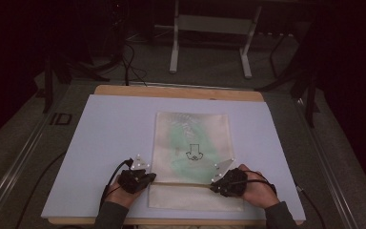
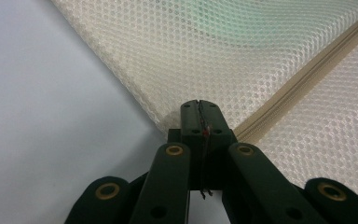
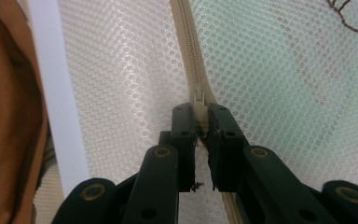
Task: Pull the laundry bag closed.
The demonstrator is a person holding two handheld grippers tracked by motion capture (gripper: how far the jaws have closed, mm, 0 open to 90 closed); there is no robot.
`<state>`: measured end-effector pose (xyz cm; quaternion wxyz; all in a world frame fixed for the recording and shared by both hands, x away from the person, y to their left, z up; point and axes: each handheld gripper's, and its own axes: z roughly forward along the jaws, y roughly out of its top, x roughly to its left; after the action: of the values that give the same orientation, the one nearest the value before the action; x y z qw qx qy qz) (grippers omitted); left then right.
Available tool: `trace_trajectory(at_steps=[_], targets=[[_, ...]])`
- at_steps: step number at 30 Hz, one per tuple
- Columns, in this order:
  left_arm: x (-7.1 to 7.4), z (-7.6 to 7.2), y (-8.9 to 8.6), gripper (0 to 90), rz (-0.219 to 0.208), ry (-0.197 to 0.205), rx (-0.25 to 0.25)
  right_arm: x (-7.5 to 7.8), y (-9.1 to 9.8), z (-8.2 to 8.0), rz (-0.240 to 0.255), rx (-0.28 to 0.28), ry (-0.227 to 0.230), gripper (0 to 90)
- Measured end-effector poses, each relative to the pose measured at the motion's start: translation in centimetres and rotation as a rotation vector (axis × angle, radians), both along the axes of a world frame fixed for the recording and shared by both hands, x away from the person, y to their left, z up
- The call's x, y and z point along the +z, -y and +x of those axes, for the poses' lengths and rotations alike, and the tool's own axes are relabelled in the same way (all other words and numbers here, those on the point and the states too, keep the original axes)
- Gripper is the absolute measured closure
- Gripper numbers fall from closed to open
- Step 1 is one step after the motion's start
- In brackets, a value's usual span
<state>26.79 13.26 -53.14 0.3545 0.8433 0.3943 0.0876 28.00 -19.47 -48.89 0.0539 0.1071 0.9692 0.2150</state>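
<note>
Pale blue table mat (image 1: 114,129) with a cream mesh zipper bag (image 1: 193,138) on it; left gripper (image 2: 199,108) clamped on the bag's edge, right gripper (image 3: 200,114) pinching the zipper pull (image 3: 198,99) between its tips

The bag (image 1: 193,143) is cream honeycomb mesh cloth with a woven beige zipper (image 2: 303,84). The tabletop (image 1: 109,133) is smooth, matt and pale, edged in wood. Each claw (image 2: 199,116) is matt black plastic with brass-coloured rivets.

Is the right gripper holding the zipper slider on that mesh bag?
Yes, in the right gripper view the right gripper has its fingers closed on the zipper slider of the mesh bag.
</note>
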Motion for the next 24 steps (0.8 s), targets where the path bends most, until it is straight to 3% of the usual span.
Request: trace_trajectory(at_steps=[24], targets=[[-0.01, -0.03, 0.02, 89.3, 0.0, 0.002, 0.001, -0.01, 0.99, -0.05, 0.012, -0.017, -0.01, 82.3]])
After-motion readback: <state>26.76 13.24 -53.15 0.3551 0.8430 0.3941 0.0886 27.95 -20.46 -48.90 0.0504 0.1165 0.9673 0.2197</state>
